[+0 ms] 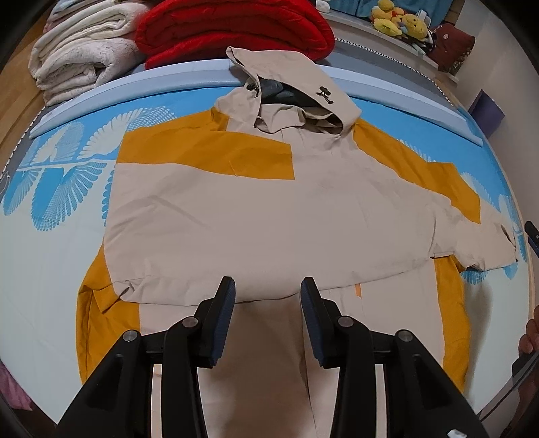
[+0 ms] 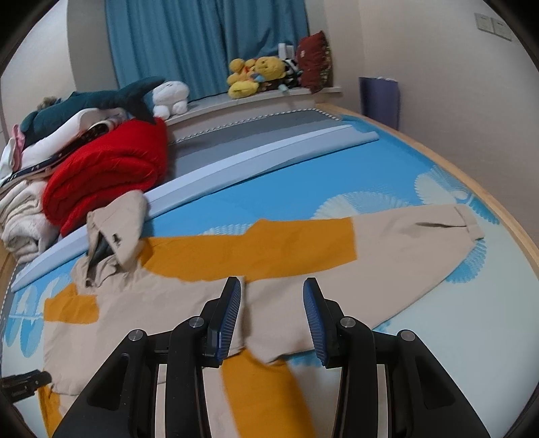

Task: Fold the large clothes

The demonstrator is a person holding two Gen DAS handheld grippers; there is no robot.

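While the jacket (image 1: 269, 209) lies spread on the bed sheet (image 1: 50, 269), one sleeve is already crossed over the chest, and the other sleeve (image 2: 387, 242) appears next in line.

Item: hooded jacket, beige with mustard-yellow panels; thin, smooth fabric, lightly creased. Hood (image 1: 296, 101) at twelve o'clock in the left wrist view, propped against a pale blue bolster (image 1: 134, 87); small dark emblem on the hood. Folded sleeve runs across the body from three o'clock towards nine, its edge just ahead of the left gripper (image 1: 267, 296).

Grippers: left gripper, jaws wide apart, nothing between them, poised over the torso. Right gripper (image 2: 273, 296), jaws likewise wide apart and empty, over the armpit area; the outstretched sleeve reaches to two o'clock in its view, cuff (image 2: 468, 222) near the bed's edge.

Handling note: judged best to pinch the free sleeve near the cuff, taking one layer only, lift low, and lay it across towards nine o'clock. The left gripper could pin the shoulder so the body does not drag.

Surroundings: red blanket (image 1: 232, 30), cream blankets (image 1: 81, 57).
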